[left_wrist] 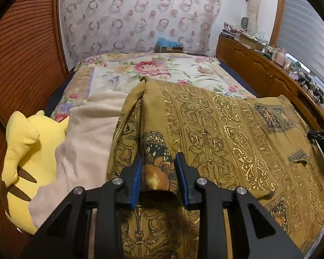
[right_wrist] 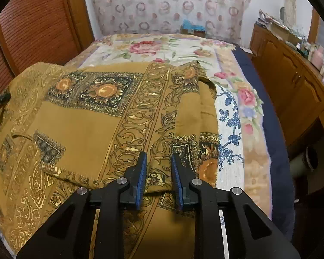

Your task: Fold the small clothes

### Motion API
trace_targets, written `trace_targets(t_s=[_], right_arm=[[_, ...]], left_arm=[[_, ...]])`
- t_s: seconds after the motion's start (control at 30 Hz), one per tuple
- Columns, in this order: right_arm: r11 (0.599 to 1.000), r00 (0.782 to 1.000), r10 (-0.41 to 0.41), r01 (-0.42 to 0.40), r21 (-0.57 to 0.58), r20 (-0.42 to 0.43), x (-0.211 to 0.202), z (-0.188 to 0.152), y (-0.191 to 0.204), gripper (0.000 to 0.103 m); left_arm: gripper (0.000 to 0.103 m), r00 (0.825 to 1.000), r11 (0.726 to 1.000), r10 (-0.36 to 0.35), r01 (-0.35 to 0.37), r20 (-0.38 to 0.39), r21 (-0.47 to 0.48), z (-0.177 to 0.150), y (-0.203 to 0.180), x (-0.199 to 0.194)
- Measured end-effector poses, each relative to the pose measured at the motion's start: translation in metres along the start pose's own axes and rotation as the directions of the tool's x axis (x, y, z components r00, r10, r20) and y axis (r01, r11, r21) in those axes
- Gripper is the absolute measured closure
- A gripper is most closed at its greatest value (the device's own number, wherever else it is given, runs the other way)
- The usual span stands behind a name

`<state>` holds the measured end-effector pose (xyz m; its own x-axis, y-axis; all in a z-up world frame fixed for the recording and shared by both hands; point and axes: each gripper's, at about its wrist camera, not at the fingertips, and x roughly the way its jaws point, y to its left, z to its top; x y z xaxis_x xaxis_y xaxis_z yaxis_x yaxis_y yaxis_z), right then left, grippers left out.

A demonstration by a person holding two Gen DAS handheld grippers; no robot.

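A mustard-gold patterned garment (left_wrist: 216,133) lies spread on the bed, with a folded layer on top; it also shows in the right wrist view (right_wrist: 92,120). My left gripper (left_wrist: 159,157) hovers over its near left edge, jaws apart, with a fold of the cloth lying between the blue pads (left_wrist: 137,179). My right gripper (right_wrist: 158,157) is at the near right edge, jaws apart, with the folded hem between its blue pads (right_wrist: 141,174). The tip of the right gripper (left_wrist: 321,135) shows at the right edge of the left wrist view.
A floral bedspread (left_wrist: 153,69) covers the bed. A yellow plush toy (left_wrist: 30,157) and a beige cloth (left_wrist: 90,133) lie at the left. A wooden cabinet (right_wrist: 291,79) with clutter runs along the right. A slatted wooden panel (left_wrist: 21,54) is on the left.
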<state>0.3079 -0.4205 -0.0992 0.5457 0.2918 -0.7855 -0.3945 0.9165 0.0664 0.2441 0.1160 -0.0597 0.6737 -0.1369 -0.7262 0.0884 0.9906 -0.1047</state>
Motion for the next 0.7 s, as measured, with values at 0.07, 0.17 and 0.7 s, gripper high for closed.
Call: trace_targets(t_s=[0.07, 0.17, 0.7], right_arm=[[1.0, 1.0, 0.009, -0.009, 0.008, 0.002, 0.001, 0.001, -0.003, 0.087], [1.0, 1.0, 0.022, -0.022, -0.002, 0.01, -0.002, 0.002, -0.001, 0.095], [0.997, 0.996, -0.07, 0.072, -0.016, 0.062, -0.023, 0.003, -0.002, 0.079]], left_arm=[[0.08, 1.0, 1.0, -0.004, 0.004, 0.006, 0.007, -0.001, -0.002, -0.001], [0.092, 1.0, 1.0, -0.002, 0.001, 0.011, 0.022, 0.0, -0.006, -0.003], [0.1, 0.998, 0.999, -0.002, 0.0, 0.064, 0.036, 0.004, -0.012, -0.016]])
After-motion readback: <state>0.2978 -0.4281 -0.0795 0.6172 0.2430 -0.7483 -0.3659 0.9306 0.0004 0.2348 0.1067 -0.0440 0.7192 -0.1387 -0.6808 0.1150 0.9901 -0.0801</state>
